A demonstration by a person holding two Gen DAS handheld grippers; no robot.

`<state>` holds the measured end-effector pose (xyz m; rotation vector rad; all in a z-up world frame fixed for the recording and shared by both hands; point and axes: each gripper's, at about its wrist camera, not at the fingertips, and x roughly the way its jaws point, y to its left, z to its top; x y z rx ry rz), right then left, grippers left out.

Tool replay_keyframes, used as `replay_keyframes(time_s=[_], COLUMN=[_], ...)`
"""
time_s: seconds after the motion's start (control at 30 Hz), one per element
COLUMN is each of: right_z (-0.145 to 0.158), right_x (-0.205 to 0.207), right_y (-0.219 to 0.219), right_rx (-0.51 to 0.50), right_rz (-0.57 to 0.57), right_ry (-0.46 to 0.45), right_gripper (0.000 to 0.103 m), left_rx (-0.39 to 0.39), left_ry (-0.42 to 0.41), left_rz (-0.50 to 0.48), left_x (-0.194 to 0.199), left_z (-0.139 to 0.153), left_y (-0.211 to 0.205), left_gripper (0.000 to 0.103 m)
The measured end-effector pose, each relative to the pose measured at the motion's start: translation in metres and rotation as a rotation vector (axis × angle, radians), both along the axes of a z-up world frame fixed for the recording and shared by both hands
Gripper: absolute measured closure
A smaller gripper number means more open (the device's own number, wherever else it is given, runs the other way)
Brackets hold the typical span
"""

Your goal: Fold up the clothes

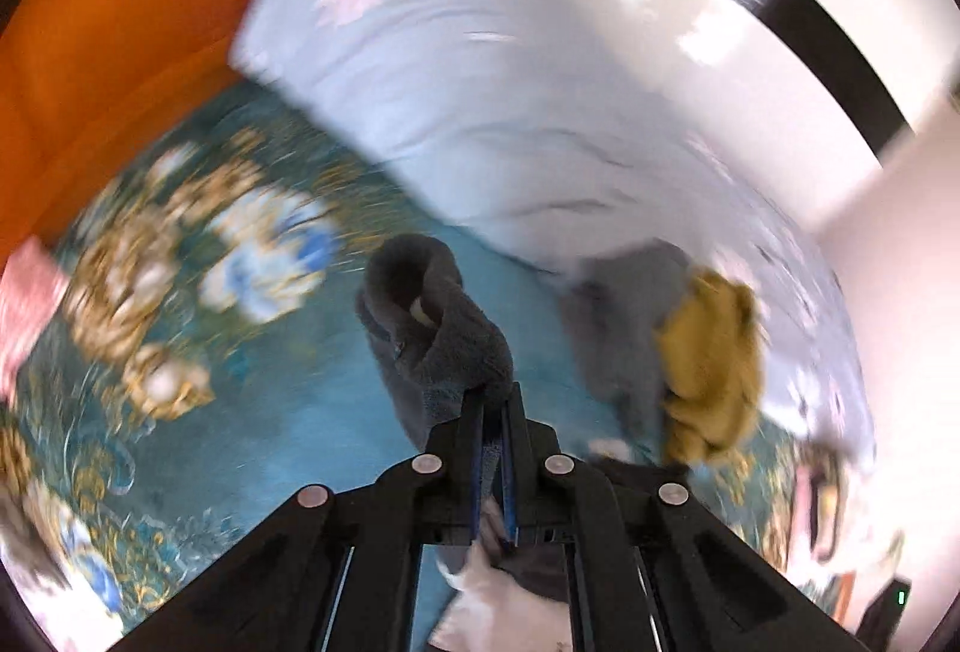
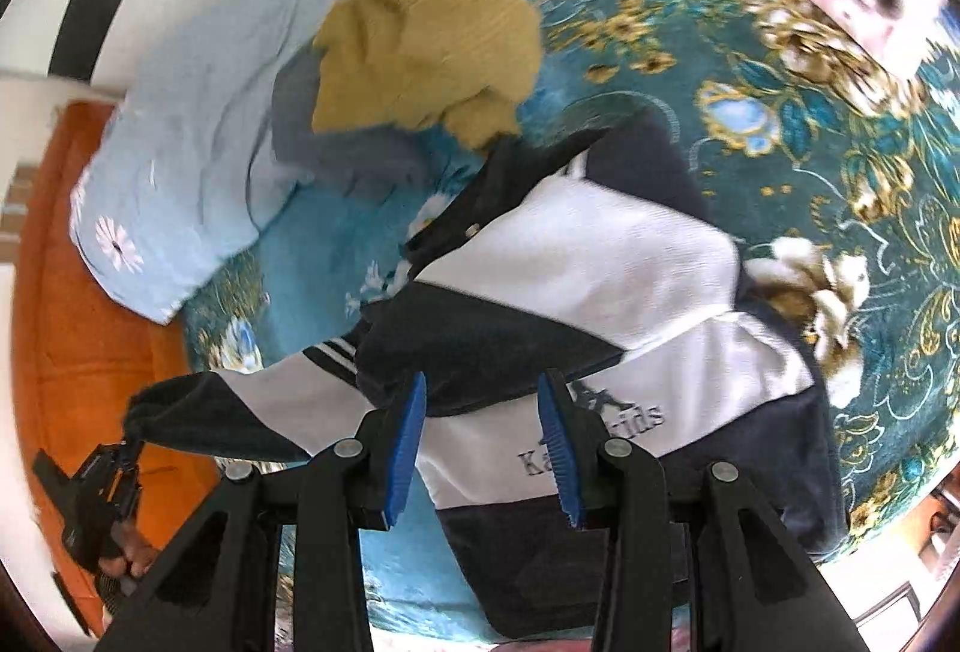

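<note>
The left claw [image 1: 493,400] is clamped shut on the dark fleecy cuff [image 1: 429,316] of a navy-and-white fleece jacket with embroidered lettering on its chest [image 2: 600,262]. In the right wrist view that same claw sits at about eight o'clock, with the sleeve [image 2: 252,406] drawn out from the jacket's body toward it. Holding the cuff looks like a way to lift the arm clear so it can be laid across the front as a first fold.

The right claw [image 2: 483,448] hovers over the jacket's lower chest with its blue pads [image 2: 408,442] partly apart and nothing between them, probably poised to pin or pinch the body.

The jacket lies spread on a bed with a teal cover patterned in gold and white flowers [image 2: 780,123], filling the centre of the right view. A crumpled mustard knitted garment [image 2: 420,51] rests on a grey one [image 2: 318,135] at eleven o'clock, seemingly awaiting their turn. A pale blue daisy-print quilt [image 2: 198,123] lies bunched beyond them.
</note>
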<state>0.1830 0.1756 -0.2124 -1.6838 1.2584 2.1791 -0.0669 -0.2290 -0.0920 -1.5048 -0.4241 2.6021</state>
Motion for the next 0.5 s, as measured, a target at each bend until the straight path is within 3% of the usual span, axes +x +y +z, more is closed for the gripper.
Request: replay_keyframes(time_s=[0.1, 0.23, 0.5], right_z=[-0.01, -0.03, -0.072], right_x=[0.017, 0.036, 0.079], right_y=[0.032, 0.084, 0.191], right_rx=[-0.043, -0.095, -0.123], right_rz=[-0.044, -0.057, -0.093], right_ry=[0.013, 0.033, 0.007], right_gripper=[0.063, 0.063, 0.063], left_rx=[-0.031, -0.098, -0.341], left_ry=[0.012, -0.014, -0.145], left_rz=[-0.09, -0.186, -0.399], left_x=[0.014, 0.038, 0.082], left_z=[0.014, 0.01, -0.074], left_y=[0.066, 0.166, 0.352], left_gripper=[0.098, 0.098, 0.098])
